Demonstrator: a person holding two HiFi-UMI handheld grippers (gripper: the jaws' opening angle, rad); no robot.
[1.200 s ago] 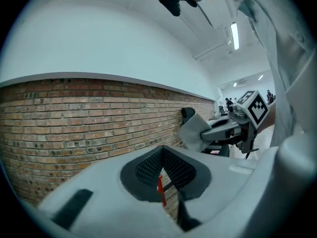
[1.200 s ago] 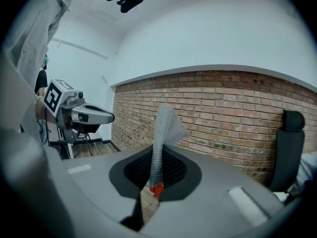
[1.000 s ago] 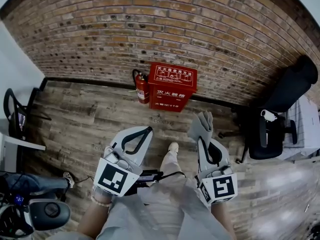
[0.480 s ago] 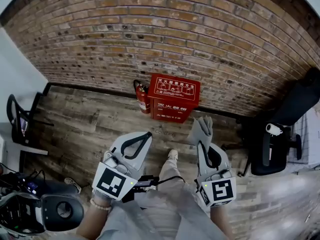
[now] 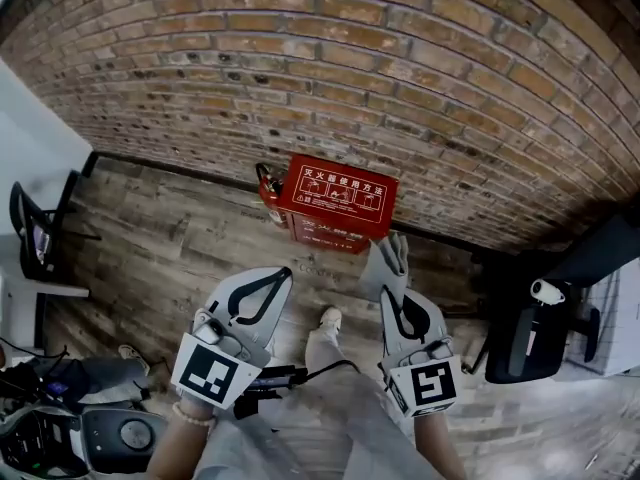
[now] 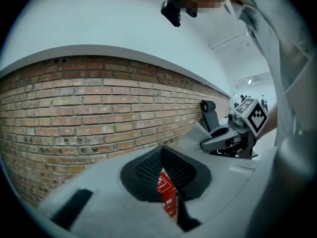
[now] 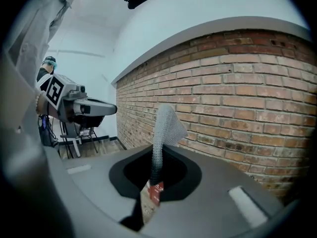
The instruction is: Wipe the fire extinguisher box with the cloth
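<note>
A red fire extinguisher box [image 5: 336,204] with white print stands on the floor against the brick wall. A red extinguisher [image 5: 267,187] stands at its left side. My right gripper [image 5: 392,264] is shut on a grey cloth [image 5: 387,259], whose free end reaches up near the box's lower right corner. In the right gripper view the cloth [image 7: 165,130] stands up out of the closed jaws, with the box [image 7: 156,193] small beyond. My left gripper [image 5: 278,273] is shut and empty, below the box; through its jaws the box [image 6: 167,194] shows.
The brick wall [image 5: 330,78] runs across the back over a wooden plank floor [image 5: 170,243]. A black office chair [image 5: 535,328] stands at the right. A dark chair [image 5: 35,238] and gear [image 5: 60,433] sit at the left. The person's shoe [image 5: 327,318] is between the grippers.
The view has come closer to the wall and the box. Both grippers have moved forward with it, and the cloth's tip now lies close under the box.
</note>
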